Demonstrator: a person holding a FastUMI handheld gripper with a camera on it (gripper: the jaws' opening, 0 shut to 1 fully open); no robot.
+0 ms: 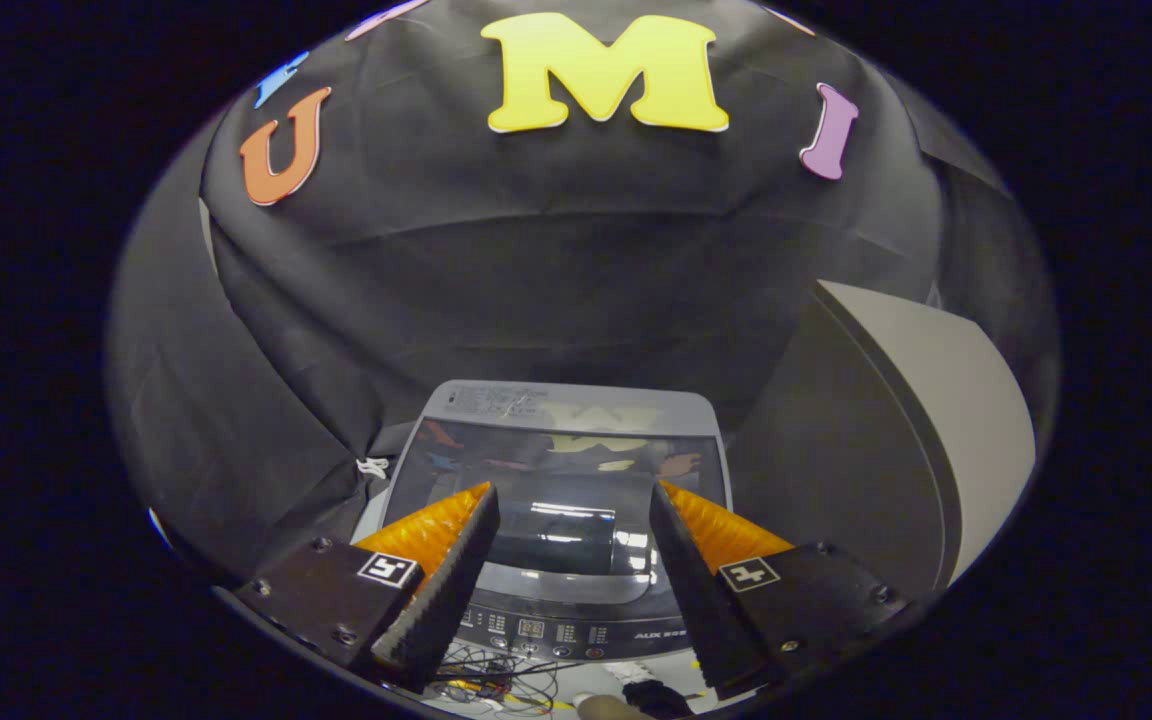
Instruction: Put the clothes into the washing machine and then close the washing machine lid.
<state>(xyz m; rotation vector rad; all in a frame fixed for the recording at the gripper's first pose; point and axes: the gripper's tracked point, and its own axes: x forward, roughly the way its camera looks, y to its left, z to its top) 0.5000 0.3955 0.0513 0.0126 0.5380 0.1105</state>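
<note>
A grey top-loading washing machine [556, 420] stands below and ahead of my gripper [573, 497]. Its dark glass lid [561, 460] lies flat and shut, mirroring the wall above it. A control panel [566, 630] runs along the machine's near edge, seen between and under the fingers. My gripper hangs above the lid, open, with nothing between its fingers. No clothes are in sight.
Black cloth walls close in behind and to the left of the machine. A tall grey-and-white panel [936, 420] stands to the right of it. Loose cables [496, 680] lie on the floor in front of the machine, beside a dark shoe-like shape [651, 695].
</note>
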